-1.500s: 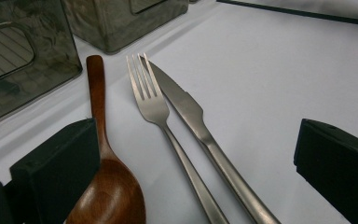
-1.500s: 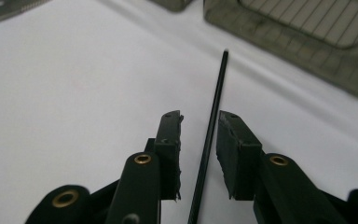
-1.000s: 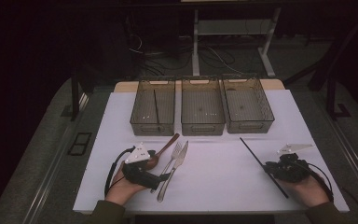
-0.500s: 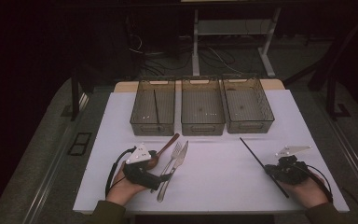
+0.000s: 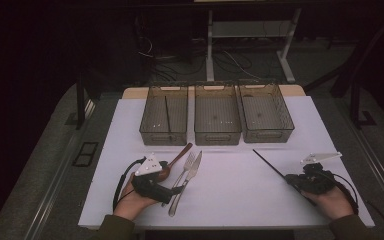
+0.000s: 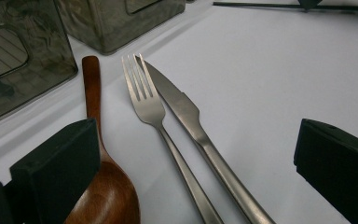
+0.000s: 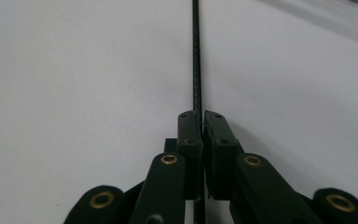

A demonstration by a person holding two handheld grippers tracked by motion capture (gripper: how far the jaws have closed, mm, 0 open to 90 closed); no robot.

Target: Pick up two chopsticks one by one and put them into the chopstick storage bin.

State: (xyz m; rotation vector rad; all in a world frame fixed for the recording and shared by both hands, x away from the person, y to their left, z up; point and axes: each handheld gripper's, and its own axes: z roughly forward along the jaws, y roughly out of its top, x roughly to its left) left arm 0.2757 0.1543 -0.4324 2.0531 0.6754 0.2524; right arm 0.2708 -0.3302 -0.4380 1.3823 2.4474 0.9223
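Black chopstick sits clamped in right gripper jaws; left gripper jaws apart.

No legible text, label, brand, number or sign anywhere. Checked three bins, cutlery, both grippers, white table sheet: all bare of writing.
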